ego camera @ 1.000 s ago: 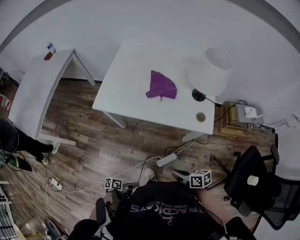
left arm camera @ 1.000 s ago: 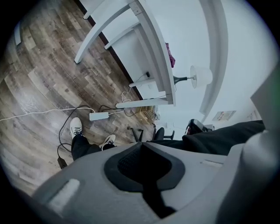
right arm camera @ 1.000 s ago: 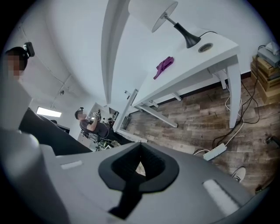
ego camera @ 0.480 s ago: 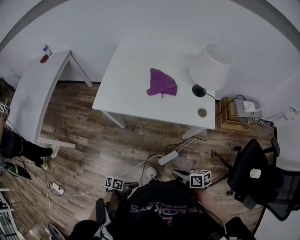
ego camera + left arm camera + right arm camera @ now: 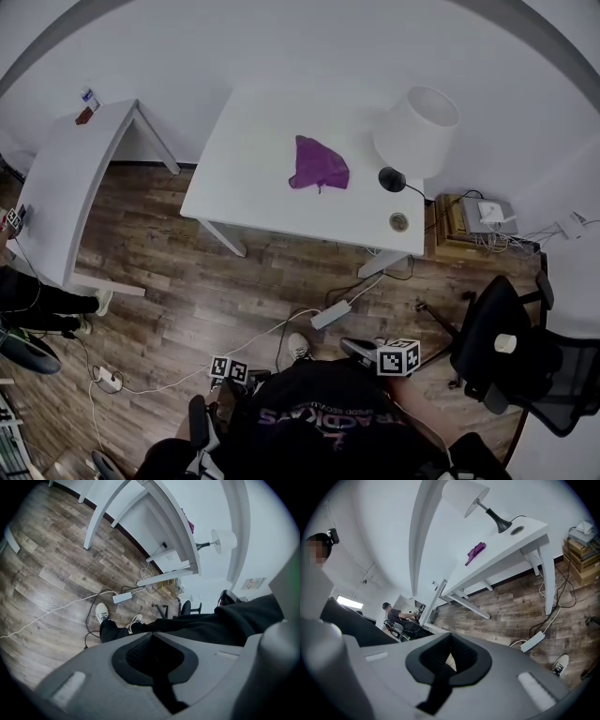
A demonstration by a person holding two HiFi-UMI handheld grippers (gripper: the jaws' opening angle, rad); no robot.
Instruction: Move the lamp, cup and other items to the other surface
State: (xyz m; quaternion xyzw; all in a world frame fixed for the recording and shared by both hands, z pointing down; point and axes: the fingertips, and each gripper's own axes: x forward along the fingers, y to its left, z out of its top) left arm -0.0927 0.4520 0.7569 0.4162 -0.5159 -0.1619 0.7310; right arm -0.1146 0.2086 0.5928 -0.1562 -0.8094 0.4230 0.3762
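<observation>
The left gripper (image 5: 153,663) and the right gripper (image 5: 446,660) are both clenched with nothing between their jaws, held low in front of the person's body and well apart from every item to be moved.

Ahead of both grippers, across a stretch of wooden floor (image 5: 187,281), stands a white worktop (image 5: 248,183) carrying all the task's things. The largest is a lamp (image 5: 417,131) with a white shade and a black base, ahead and to the right of the right gripper, at the worktop's far right corner. A crumpled purple cloth (image 5: 319,167) lies near the worktop's middle, roughly straight ahead between the two grippers. The smallest, a cup (image 5: 399,221), sits just this side of the lamp base, near the edge closest to the right gripper.

A second white worktop (image 5: 75,178) stands ahead and far to the left of the left gripper. It shows only a small object at its far corner.

The task appears not yet begun: lamp, cloth and cup all remain to be carried across.
</observation>
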